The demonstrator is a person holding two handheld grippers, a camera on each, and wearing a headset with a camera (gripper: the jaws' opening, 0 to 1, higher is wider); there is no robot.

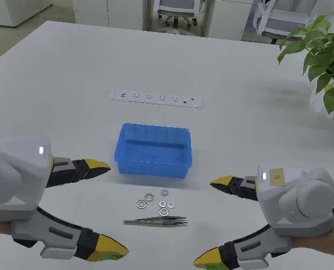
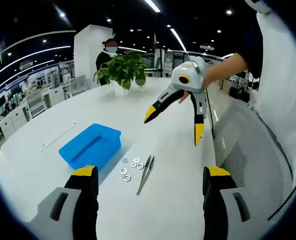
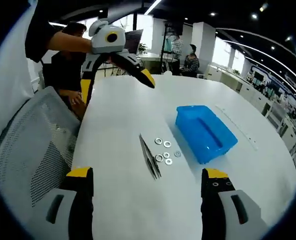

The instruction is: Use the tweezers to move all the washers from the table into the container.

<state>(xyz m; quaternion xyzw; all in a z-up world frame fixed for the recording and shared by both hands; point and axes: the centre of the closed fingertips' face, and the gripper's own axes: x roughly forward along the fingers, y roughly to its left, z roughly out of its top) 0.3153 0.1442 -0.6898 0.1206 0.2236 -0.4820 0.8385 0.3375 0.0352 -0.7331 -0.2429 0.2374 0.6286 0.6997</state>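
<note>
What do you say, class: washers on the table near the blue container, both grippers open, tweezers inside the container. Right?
No: the tweezers lie on the table beside the washers, outside the container, as the head view shows. The rest holds.

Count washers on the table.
6 washers, clustered on the table between tweezers and blue bin: two nearer the bin, three in the middle, one beside the tweezers. None seems hidden.
</note>
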